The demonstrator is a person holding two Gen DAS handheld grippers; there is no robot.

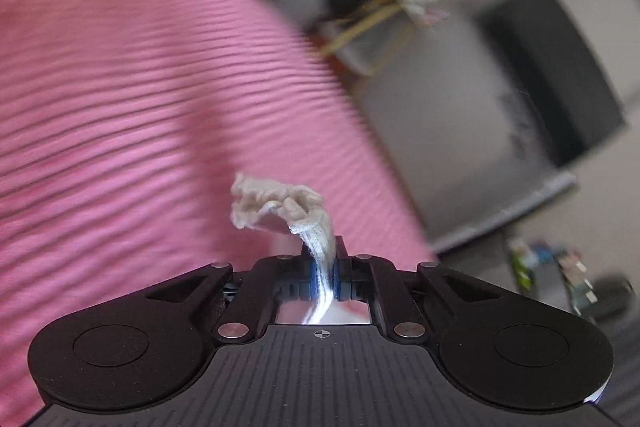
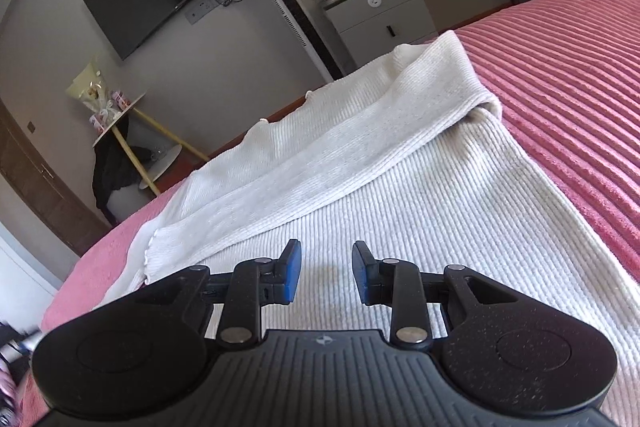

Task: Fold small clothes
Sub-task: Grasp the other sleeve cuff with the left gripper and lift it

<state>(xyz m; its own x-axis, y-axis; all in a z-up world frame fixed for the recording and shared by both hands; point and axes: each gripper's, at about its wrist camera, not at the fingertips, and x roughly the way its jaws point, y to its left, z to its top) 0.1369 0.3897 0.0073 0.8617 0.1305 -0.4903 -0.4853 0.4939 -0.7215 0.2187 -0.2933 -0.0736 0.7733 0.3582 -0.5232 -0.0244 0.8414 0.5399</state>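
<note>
Now the left gripper (image 1: 325, 259) pinches a bunched sweater edge (image 1: 280, 205); right gripper (image 2: 326, 273) hangs open, white sweater (image 2: 360, 163) stretching diagonally ahead, its sleeve folded across.

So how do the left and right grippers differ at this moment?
The left gripper is shut, pinching a bunched bit of cream knit fabric; the right gripper stands open with nothing between its pads. The left is over the bare pink bedspread, the right over the cream sweater lying flat. Both are the same black build with blue pads.
</note>
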